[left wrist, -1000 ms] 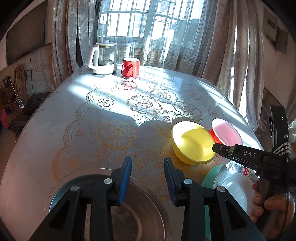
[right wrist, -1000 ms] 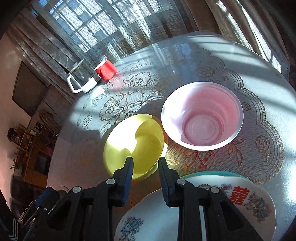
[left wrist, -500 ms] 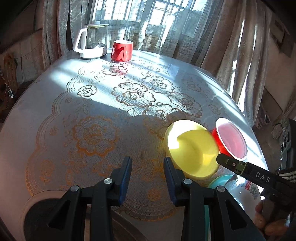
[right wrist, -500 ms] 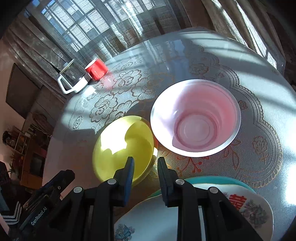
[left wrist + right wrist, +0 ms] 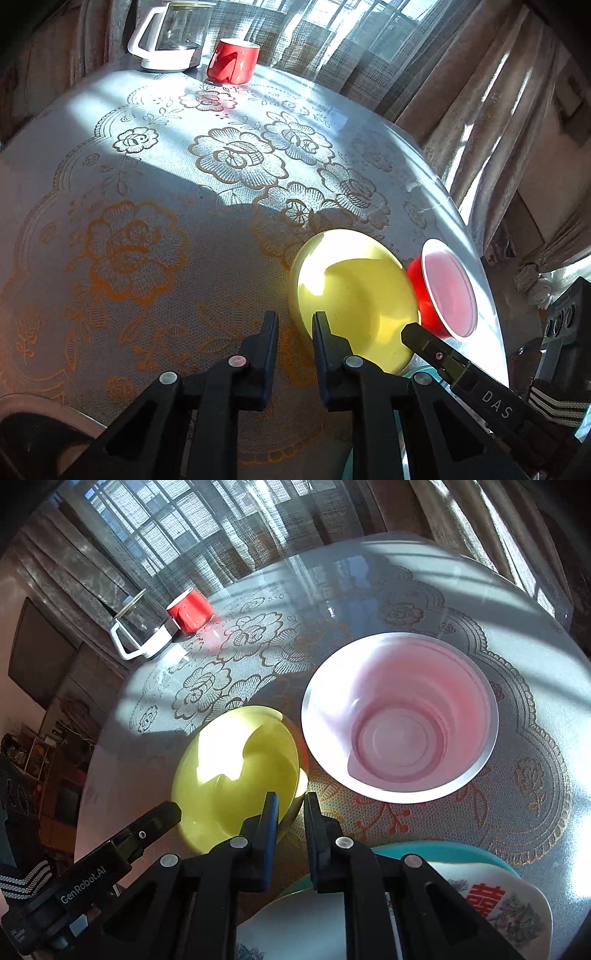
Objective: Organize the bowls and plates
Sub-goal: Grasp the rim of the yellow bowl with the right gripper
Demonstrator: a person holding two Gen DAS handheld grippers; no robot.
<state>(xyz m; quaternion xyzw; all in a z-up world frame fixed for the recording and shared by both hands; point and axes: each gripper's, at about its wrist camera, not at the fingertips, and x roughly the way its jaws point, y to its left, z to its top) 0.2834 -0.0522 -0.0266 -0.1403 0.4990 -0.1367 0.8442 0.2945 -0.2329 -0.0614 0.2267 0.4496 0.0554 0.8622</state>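
A yellow bowl (image 5: 354, 295) sits on the lace-covered table, touching a red bowl (image 5: 447, 291) with a pale pink inside. My left gripper (image 5: 295, 325) is closing on the yellow bowl's left rim, one finger inside and one outside. My right gripper (image 5: 290, 805) is closing on the near right rim of the yellow bowl (image 5: 229, 768) in the same way. Each gripper shows in the other's view: the right gripper (image 5: 408, 330) and the left gripper (image 5: 171, 812). The red bowl (image 5: 399, 716) stands just right of the yellow one.
A white patterned plate (image 5: 498, 904) lies on a teal plate (image 5: 443, 851) under my right gripper. A metal plate (image 5: 55, 424) lies at the near left. A red mug (image 5: 232, 61) and a glass kettle (image 5: 170, 35) stand at the far edge. The table edge (image 5: 461, 221) curves close behind the red bowl.
My left gripper has moved from over the metal plate across to the yellow bowl's rim. Both pairs of jaws have narrowed around that rim. The right hand has stayed in place.
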